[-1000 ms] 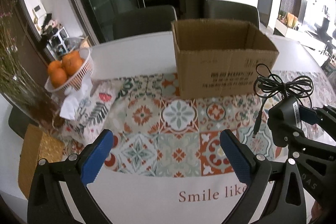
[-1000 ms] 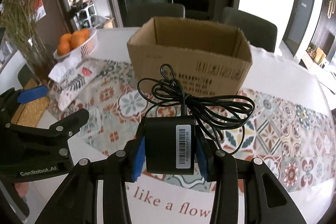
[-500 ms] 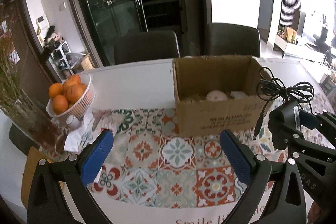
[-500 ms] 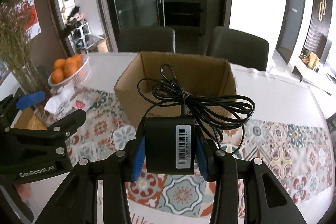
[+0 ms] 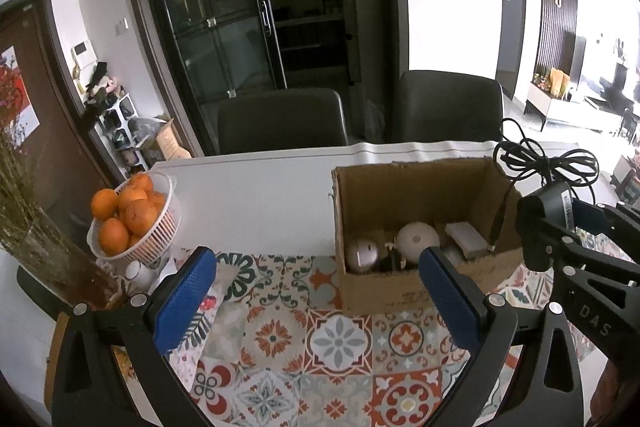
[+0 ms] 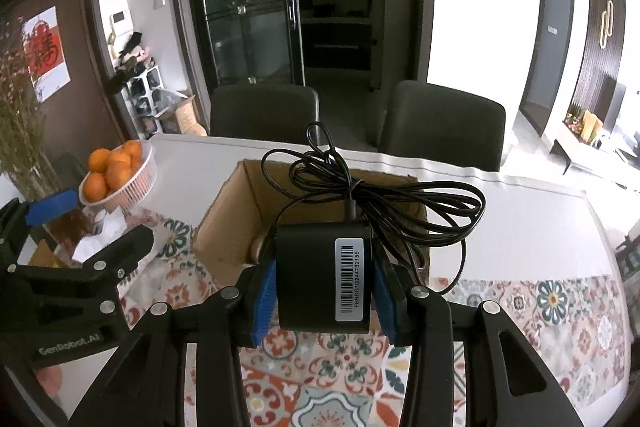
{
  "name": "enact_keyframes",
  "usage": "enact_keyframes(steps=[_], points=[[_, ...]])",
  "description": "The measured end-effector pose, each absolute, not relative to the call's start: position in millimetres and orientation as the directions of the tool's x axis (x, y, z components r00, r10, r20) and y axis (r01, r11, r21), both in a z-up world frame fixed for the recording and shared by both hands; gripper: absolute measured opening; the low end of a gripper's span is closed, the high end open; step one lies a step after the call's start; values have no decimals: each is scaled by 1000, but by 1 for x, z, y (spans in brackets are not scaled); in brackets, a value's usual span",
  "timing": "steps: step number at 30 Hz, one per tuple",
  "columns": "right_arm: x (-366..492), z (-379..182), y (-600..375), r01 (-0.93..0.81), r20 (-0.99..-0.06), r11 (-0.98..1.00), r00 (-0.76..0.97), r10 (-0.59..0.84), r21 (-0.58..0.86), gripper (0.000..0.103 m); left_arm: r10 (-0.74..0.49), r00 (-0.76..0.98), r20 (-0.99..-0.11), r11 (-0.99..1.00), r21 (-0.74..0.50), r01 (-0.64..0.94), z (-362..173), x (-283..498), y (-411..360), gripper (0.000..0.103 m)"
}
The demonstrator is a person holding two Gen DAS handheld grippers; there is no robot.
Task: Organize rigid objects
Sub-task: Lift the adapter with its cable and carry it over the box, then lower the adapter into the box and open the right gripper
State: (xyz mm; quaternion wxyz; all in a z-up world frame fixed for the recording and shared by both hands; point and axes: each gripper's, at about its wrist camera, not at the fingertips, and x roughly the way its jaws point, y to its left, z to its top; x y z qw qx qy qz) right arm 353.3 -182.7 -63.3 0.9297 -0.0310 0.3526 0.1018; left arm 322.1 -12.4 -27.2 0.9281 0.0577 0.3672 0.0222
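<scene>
Your right gripper (image 6: 324,301) is clamped on the black power adapter (image 6: 322,275), blue pads tight against both its sides, with the bundled cable (image 6: 380,195) looped ahead of it. Since a second ago both hands have come up and forward: the cardboard box (image 5: 400,291), then seen side-on with its interior hidden, now shows its open top, and the adapter sits just short of the near rim, cable already hanging over the opening. Judgement: the carry is nearly finished; what remains is to bring the adapter past the rim and release it inside. Your left gripper (image 5: 316,303) is spread wide and holds nothing, hovering over the patterned cloth (image 5: 276,339) on the surface. The left wrist view shows what the right cannot: the box already holds a few things, a round white object (image 5: 418,239), a metallic round one (image 5: 362,254) and a pale flat block (image 5: 464,237), and the cable's plug (image 5: 496,227) dangles inside the near right corner. The right wrist view has most of the interior blocked by the adapter, but it alone shows the barcode label (image 6: 350,279) and the pad contact. A basket of oranges (image 5: 132,223) stands well to the left, clear of the path.
</scene>
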Motion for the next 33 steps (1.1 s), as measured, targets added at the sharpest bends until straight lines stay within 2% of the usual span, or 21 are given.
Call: enact_keyframes(steps=[7, 14, 25, 33], points=[[385, -69, -180, -218, -692, 975, 697, 187, 43, 42, 93, 726, -681, 991, 134, 0, -29, 349, -8, 103], [420, -82, -175, -230, -728, 972, 661, 185, 39, 42, 60, 683, -728, 998, 68, -15, -46, 378, 2, 103], [457, -114, -171, -227, -788, 973, 592, 169, 39, 42, 99, 643, -759, 995, 94, -42, -70, 400, 10, 103], [458, -116, -173, -209, -800, 978, 582, 143, 23, 46, 96, 641, -761, 995, 94, -37, -72, 401, 9, 103]])
